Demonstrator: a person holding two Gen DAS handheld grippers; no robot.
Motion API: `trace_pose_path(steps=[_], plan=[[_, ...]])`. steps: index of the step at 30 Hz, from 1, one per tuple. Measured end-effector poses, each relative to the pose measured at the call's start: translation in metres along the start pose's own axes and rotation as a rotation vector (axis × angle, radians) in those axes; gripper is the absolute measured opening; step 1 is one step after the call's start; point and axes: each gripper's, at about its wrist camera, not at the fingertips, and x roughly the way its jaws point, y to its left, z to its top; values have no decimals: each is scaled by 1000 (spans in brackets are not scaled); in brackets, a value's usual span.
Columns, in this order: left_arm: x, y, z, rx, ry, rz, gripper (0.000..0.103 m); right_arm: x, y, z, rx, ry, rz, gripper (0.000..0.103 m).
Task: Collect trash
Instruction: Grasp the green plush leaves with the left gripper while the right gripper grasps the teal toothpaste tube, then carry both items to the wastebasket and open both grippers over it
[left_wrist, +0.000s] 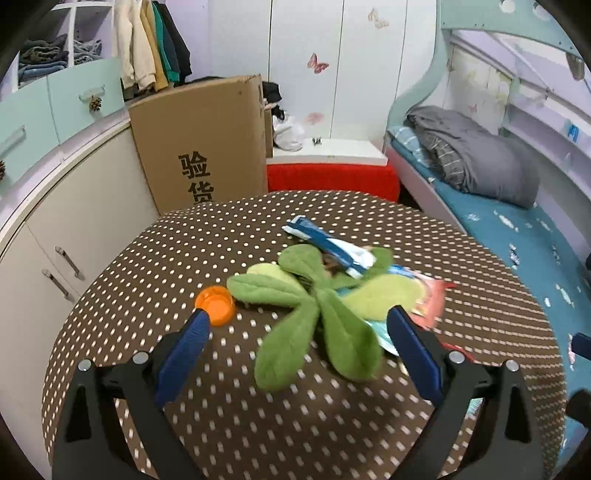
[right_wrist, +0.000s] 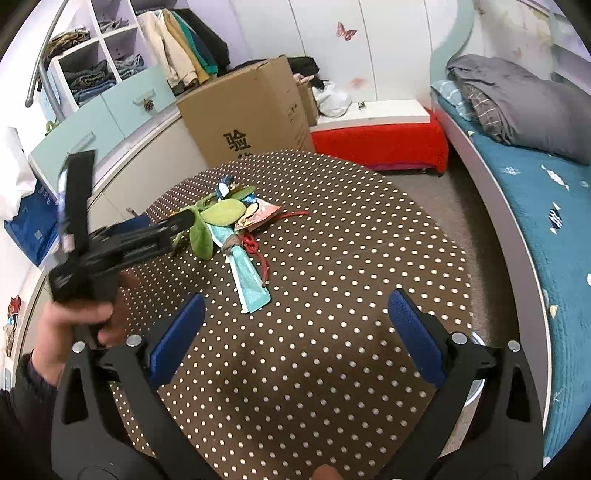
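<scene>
A pile of trash lies on the round brown polka-dot table (left_wrist: 221, 424). In the left wrist view it holds a green plush leaf toy (left_wrist: 314, 317), a blue-and-white wrapper (left_wrist: 328, 245), a pink wrapper (left_wrist: 430, 301) and an orange bottle cap (left_wrist: 216, 301). My left gripper (left_wrist: 297, 317) is open, its jaws either side of the plush leaves, just above them. In the right wrist view my right gripper (right_wrist: 295, 299) is open and empty over bare table, short of a teal wrapper (right_wrist: 251, 277), a red string (right_wrist: 258, 251) and the plush (right_wrist: 218, 216). The left gripper body (right_wrist: 122, 247) reaches into the pile.
A cardboard box (left_wrist: 207, 147) stands behind the table beside white cabinets (left_wrist: 74, 229). A red stool with a white top (left_wrist: 328, 173) is at the back. A bed with blue sheet and grey blanket (left_wrist: 476, 162) runs along the right.
</scene>
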Motion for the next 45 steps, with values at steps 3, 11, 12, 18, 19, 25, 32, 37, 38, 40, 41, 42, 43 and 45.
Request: trace_pose_path(steps=[3,11,12,18,19,25,32,37,38,40,41,42,43,45], plan=[[20,5,5,-4,38,-32,82,8,2,3,1,10,5,97],[17,17,-6,-54,53,-124,13,18,15,6,-40,20,22,97],[12,19,-11,-57,48,-125,13,19,18,7,-48,22,26,97],[-19,39,-42,-91,35,-120,10,38,46,10,-147,47,55,95],[-25,42,-47,-95,33,-118,11,44,53,11,-171,56,68,93],[-49,60,-76,-118,48,-94,11,83,77,24,-287,89,82,70],[-54,72,-87,-116,47,-50,43,123,95,29,-401,140,33,34],[-42,73,-76,-120,55,-62,48,119,101,19,-418,136,22,21],[-39,71,-75,-110,62,-68,46,115,101,14,-423,135,20,21],[-35,68,-75,-95,72,-78,26,105,99,6,-400,127,32,21],[-36,66,-76,-91,72,-85,19,100,96,4,-379,122,46,21],[-37,63,-76,-95,76,-97,16,95,93,2,-354,119,63,21],[-39,62,-78,-99,76,-103,14,90,90,0,-330,116,79,21],[-46,58,-82,-99,69,-101,13,75,83,-6,-293,100,95,21]])
